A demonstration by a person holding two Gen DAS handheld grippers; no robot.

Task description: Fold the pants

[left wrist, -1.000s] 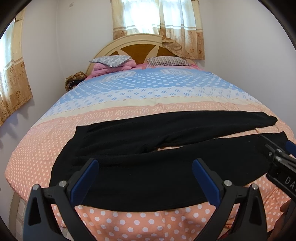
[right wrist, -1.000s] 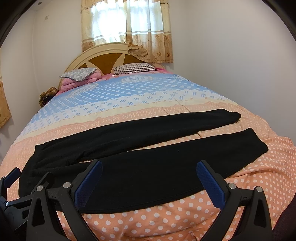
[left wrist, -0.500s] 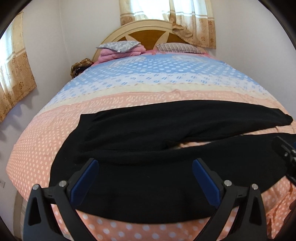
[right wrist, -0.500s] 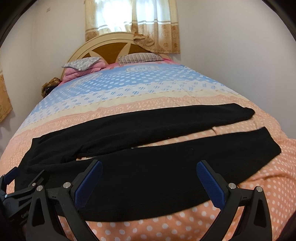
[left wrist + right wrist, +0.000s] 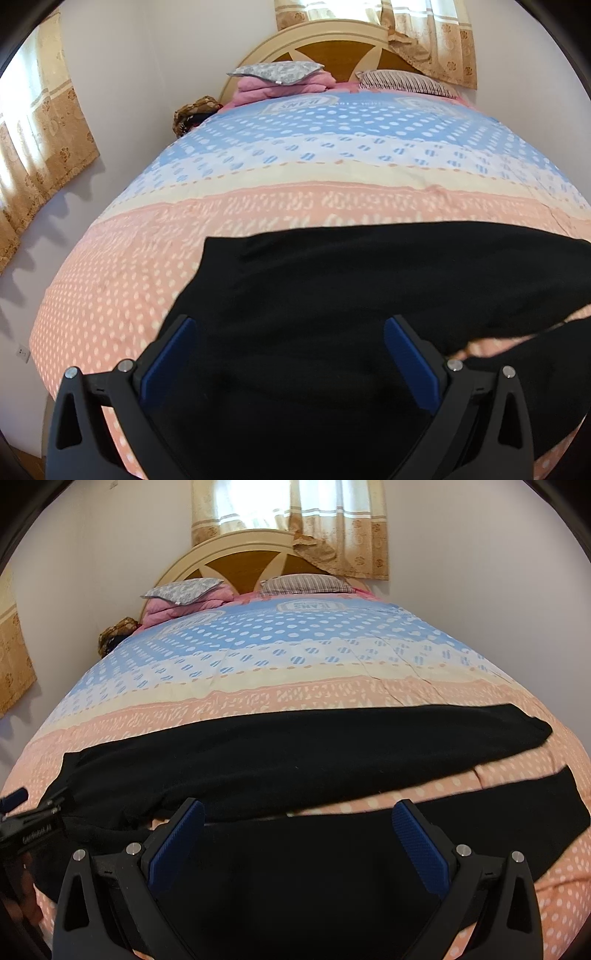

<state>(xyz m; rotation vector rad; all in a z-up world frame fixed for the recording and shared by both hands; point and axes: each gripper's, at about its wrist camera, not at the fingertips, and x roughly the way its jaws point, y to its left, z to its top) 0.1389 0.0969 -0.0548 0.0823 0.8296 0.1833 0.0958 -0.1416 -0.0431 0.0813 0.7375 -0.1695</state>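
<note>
Black pants (image 5: 295, 749) lie flat across the near end of the bed, waist to the left, both legs running to the right with a narrow gap between them. In the left wrist view the pants (image 5: 369, 295) fill the lower half, waist corner at upper left. My left gripper (image 5: 290, 350) is open, low over the waist end. My right gripper (image 5: 299, 830) is open, low over the near leg, at about mid length. The left gripper also shows at the left edge of the right wrist view (image 5: 26, 823).
The bed has a dotted quilt (image 5: 295, 657) in peach, cream and blue bands. Pillows (image 5: 184, 590) and a folded pink blanket lie at the headboard (image 5: 236, 554). White walls stand close on both sides. Curtains (image 5: 40, 147) hang on the left wall.
Both grippers have moved forward and down toward the pants, which now look larger. The left gripper has shifted toward the waist end. Both stay open.
</note>
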